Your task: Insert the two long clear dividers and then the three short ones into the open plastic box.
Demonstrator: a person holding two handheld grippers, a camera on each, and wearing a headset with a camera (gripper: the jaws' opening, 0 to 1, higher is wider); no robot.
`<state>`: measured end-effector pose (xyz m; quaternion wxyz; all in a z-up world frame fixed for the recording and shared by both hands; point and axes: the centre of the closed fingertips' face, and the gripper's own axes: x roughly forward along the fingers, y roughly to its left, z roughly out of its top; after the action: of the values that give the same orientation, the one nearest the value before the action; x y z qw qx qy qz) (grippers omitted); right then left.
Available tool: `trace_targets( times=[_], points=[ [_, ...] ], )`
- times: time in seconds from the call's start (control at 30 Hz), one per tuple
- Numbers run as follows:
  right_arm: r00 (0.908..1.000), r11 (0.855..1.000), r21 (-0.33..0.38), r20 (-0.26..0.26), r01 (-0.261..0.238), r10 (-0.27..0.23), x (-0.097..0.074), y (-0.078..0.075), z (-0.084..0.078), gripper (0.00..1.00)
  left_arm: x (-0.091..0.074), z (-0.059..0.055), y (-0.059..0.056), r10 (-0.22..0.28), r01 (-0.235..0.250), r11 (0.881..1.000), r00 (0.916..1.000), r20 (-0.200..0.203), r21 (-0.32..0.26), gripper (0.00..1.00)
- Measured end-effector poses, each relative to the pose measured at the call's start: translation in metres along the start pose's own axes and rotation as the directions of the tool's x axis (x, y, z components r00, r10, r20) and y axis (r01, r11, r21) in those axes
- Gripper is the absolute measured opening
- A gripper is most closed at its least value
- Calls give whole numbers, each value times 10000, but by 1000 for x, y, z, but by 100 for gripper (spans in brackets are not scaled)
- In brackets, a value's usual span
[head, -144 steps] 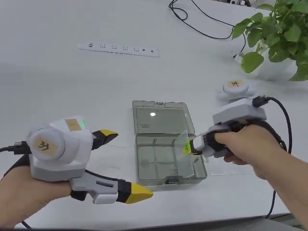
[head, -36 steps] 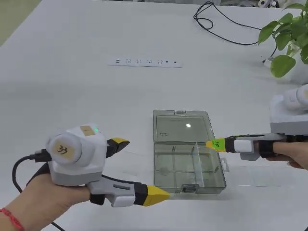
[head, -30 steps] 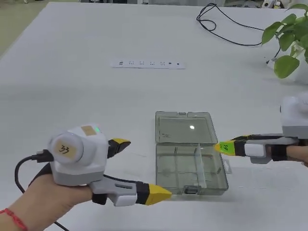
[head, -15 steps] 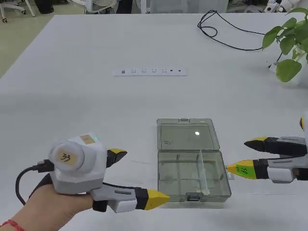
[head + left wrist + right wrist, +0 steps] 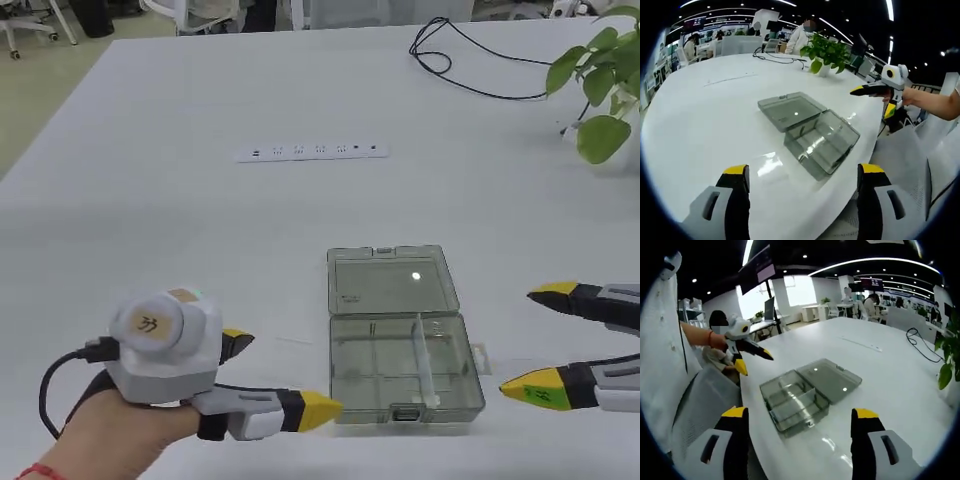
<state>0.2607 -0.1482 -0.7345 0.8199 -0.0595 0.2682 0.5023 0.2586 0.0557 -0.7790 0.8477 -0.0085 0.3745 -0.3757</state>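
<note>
Tools wide open and empty, left tool (image 5: pixel 283 374) and right tool (image 5: pixel 528 340) either side of the plastic box (image 5: pixel 368 366)

Pretty clearly an open-plan office: long white table (image 5: pixel 180 230) with a power strip (image 5: pixel 312 152), potted plant (image 5: pixel 602 70), ceiling light strips (image 5: pixel 875 262), hanging screens (image 5: pixel 761 267), and people (image 5: pixel 871 304) sat at desks (image 5: pixel 812 312) further back.

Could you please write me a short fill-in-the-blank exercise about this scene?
The left tongs hold ___.
The right tongs, beside the plastic box, are ___.
In the head view, the clear divider stands in the box's ___ half.
Missing words: nothing; open; right.
</note>
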Motion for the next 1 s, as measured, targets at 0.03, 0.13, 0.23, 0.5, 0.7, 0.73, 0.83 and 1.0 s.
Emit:
trace_targets(
  times=[0.03, 0.13, 0.23, 0.5, 0.7, 0.73, 0.83, 1.0],
  points=[
    [10000, 10000, -66, -23, -33, 32, -1, 0, -2, 85, 0, -1, 1, 44, -44, 10000, 10000, -61, -19, 90],
    [9999, 9995, -286, -75, -99, 97, -3, -1, -7, 85, 3, -10, 6, 359, -370, 9991, 9980, -529, -194, 88],
    [9999, 9996, -285, -61, -93, 92, -7, -4, -12, 84, 5, -21, 11, 706, -764, 9959, 9914, -1106, -492, 86],
    [9998, 9992, -385, -163, -100, 94, -13, -6, -25, 84, 15, -33, 21, 1436, -1502, 9884, 9715, -1883, -207, 74],
    [9999, 9994, -351, 128, -30, 34, -15, -7, -23, 82, 20, -44, 30, 1976, -2073, 9782, 9497, -2428, -148, 65],
    [9999, 9994, -341, 151, -23, 28, -15, -8, -23, 82, 22, -45, 31, 2003, -2092, 9778, 9491, -2430, -111, 64],
    [9998, 9996, -266, 219, -8, 14, -16, -8, -25, 82, 24, -50, 33, 2220, -2275, 9737, 9372, -2691, 112, 62],
    [9995, 9997, -212, 311, 76, -69, -19, -8, -26, 81, 26, -55, 37, 2513, -2535, 9668, 9228, -2922, 311, 59]
  ],
)
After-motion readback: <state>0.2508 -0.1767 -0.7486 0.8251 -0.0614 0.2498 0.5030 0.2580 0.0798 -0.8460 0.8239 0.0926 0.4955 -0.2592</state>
